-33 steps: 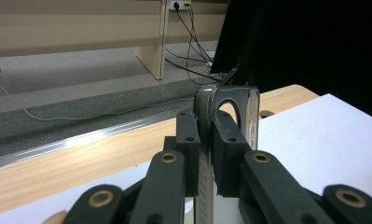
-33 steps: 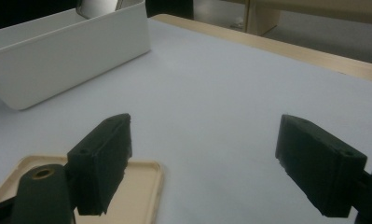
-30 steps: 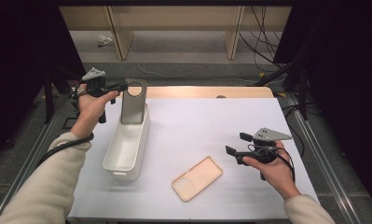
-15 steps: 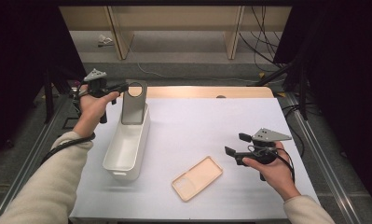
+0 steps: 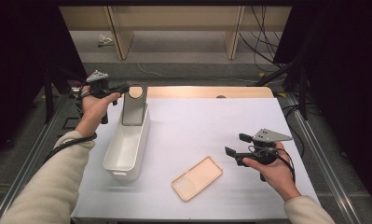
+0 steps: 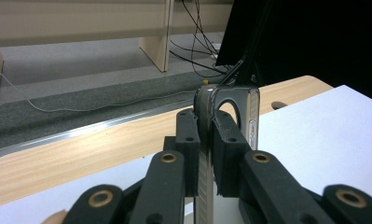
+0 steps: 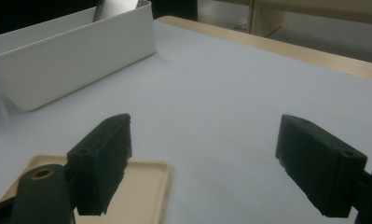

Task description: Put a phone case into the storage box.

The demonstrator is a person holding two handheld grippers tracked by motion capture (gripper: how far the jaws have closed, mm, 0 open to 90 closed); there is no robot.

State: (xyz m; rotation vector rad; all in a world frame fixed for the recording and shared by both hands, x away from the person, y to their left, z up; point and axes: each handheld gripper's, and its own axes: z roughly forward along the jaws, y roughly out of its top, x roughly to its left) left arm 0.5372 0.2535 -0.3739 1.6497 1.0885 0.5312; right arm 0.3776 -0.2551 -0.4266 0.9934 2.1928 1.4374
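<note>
No readable text, label, brand or number on anything here

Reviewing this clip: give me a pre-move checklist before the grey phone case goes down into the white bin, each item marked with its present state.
1. Left gripper shut on the grey phone case: ok.
2. Case upright above the far end of the white bin: ok.
3. Lower edge of the case resting on the bin floor: cannot tell.
4. Inside of the bin free of other items: ok, as far as the high view shows.
5. Right gripper open and holding nothing: ok.
6. Beige phone case lying flat on the white mat, apart from the bin: ok.
</note>
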